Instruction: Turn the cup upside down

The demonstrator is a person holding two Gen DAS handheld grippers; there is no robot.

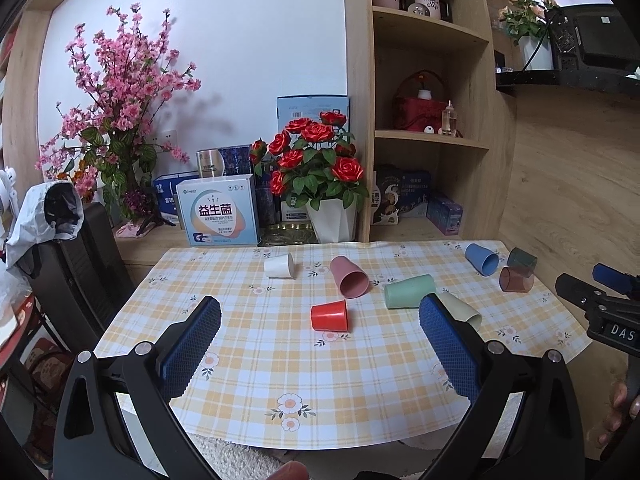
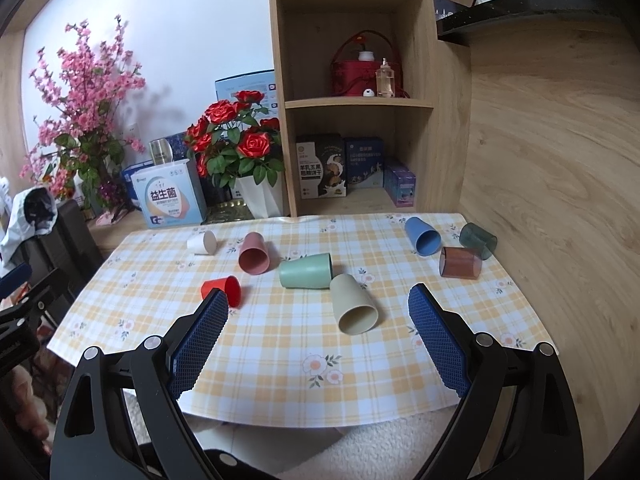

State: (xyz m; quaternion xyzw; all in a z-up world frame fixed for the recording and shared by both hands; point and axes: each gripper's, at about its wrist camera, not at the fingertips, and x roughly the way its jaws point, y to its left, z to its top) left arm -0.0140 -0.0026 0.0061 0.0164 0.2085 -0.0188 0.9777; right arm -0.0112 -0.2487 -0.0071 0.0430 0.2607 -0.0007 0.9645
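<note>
Several plastic cups lie on their sides on a checked tablecloth [image 1: 256, 360] [image 2: 280, 360]: white [image 1: 279, 266] [image 2: 202, 243], pink [image 1: 349, 277] [image 2: 254, 257], red [image 1: 329, 315] [image 2: 222, 289], mint green [image 1: 409, 291] [image 2: 305, 271], beige [image 1: 464, 310] [image 2: 354, 310], blue [image 1: 482, 259] [image 2: 422, 236], clear brown [image 1: 516, 279] [image 2: 460, 263] and clear dark green [image 1: 521, 258] [image 2: 478, 240]. My left gripper [image 1: 320, 316] is open and empty above the table's front, facing the red cup. My right gripper [image 2: 318, 304] is open and empty, facing the beige cup; it also shows in the left wrist view [image 1: 600, 300].
Behind the table stand a white pot of red roses [image 1: 320, 172] [image 2: 240, 152], boxes [image 1: 218, 210] [image 2: 168, 200], pink blossom branches [image 1: 120, 100] and a wooden shelf unit [image 1: 428, 120] [image 2: 352, 100]. A dark chair with a cloth [image 1: 60, 240] stands at the left. A wooden wall [image 2: 560, 160] bounds the right.
</note>
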